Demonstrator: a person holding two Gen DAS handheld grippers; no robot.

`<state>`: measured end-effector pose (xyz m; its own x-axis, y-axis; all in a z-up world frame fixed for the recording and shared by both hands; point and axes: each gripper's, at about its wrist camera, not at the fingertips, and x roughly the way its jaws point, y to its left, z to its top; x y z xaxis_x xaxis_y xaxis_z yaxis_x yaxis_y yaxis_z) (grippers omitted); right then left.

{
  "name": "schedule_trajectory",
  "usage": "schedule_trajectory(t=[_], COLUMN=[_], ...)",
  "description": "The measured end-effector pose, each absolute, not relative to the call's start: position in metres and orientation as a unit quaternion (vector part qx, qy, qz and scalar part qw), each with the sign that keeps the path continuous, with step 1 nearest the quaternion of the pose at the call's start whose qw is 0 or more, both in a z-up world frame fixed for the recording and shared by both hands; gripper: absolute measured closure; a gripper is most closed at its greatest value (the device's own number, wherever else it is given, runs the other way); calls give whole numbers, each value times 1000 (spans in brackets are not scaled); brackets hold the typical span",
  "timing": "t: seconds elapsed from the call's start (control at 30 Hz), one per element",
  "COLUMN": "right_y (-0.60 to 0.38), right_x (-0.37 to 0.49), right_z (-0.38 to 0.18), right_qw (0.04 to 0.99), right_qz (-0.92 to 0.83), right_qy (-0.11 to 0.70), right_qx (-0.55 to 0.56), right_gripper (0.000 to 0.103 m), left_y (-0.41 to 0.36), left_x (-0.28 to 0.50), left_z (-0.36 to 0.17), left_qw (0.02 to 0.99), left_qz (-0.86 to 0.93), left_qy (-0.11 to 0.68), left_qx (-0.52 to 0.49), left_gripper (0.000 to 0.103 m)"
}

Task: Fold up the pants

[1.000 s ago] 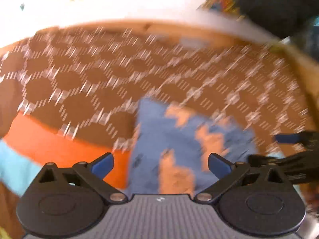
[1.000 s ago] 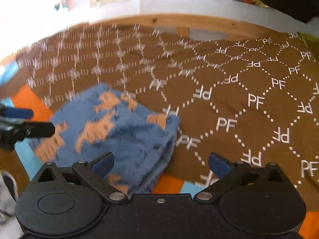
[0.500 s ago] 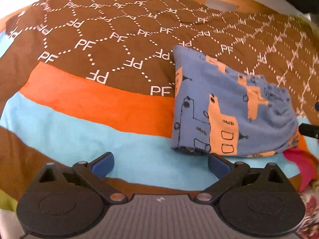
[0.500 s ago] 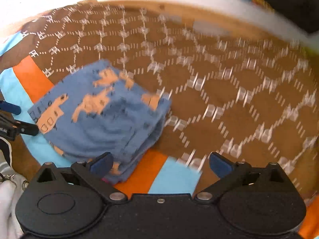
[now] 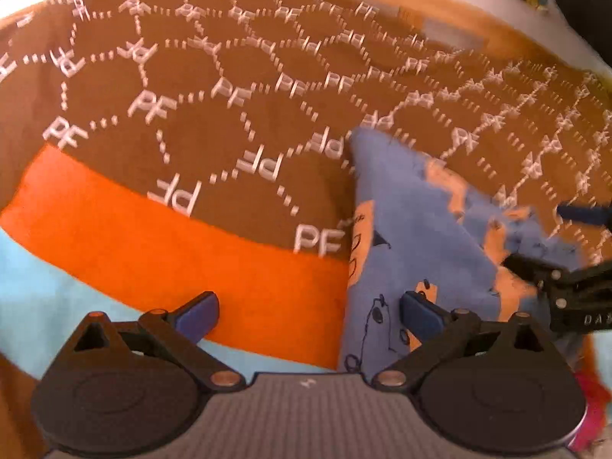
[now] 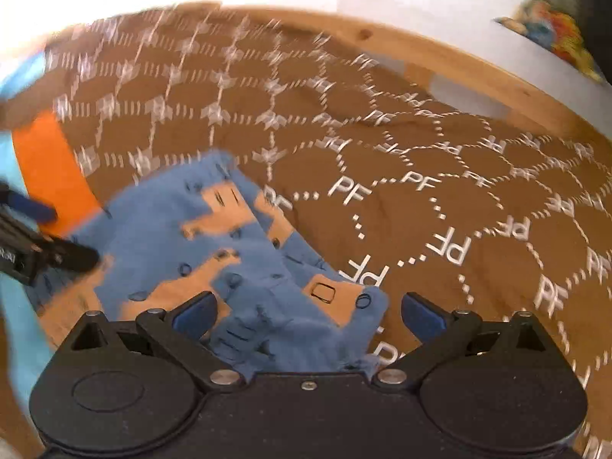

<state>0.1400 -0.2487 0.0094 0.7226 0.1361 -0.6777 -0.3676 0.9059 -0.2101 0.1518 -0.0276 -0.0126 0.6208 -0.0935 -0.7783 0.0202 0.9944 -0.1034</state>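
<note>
The folded blue pants (image 5: 417,229) with orange truck prints lie on the brown, orange and light-blue bedspread (image 5: 191,145). My left gripper (image 5: 309,311) is open and empty, at the pants' left edge over the orange stripe. My right gripper (image 6: 308,311) is open and empty, low over the near right part of the pants (image 6: 214,244). The right gripper's fingers (image 5: 573,287) show at the right edge of the left wrist view, over the pants. The left gripper's fingers (image 6: 34,237) show at the left edge of the right wrist view.
A wooden bed frame (image 6: 440,57) runs along the far edge of the bedspread, with a white wall behind. A colourful cloth (image 6: 554,26) hangs at the far right. Something pink (image 5: 593,401) lies at the near right corner.
Both grippers have moved in closer to the pants after having pulled back. They stay open and empty. The pants lie in the same place.
</note>
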Motion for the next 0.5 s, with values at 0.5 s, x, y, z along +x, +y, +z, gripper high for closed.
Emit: schedule_trajectory(t=[0.5], right_y=[-217], right_x=[199], right_z=[31], right_qw=[916], right_qz=[188], right_qy=[331], right_qx=[-126], right_gripper=[1], left_y=[-9], left_x=[138], left_z=[-8], left_qw=[905], left_qz=[-62], left_qy=[417], left_qx=[-52], left_gripper=[0])
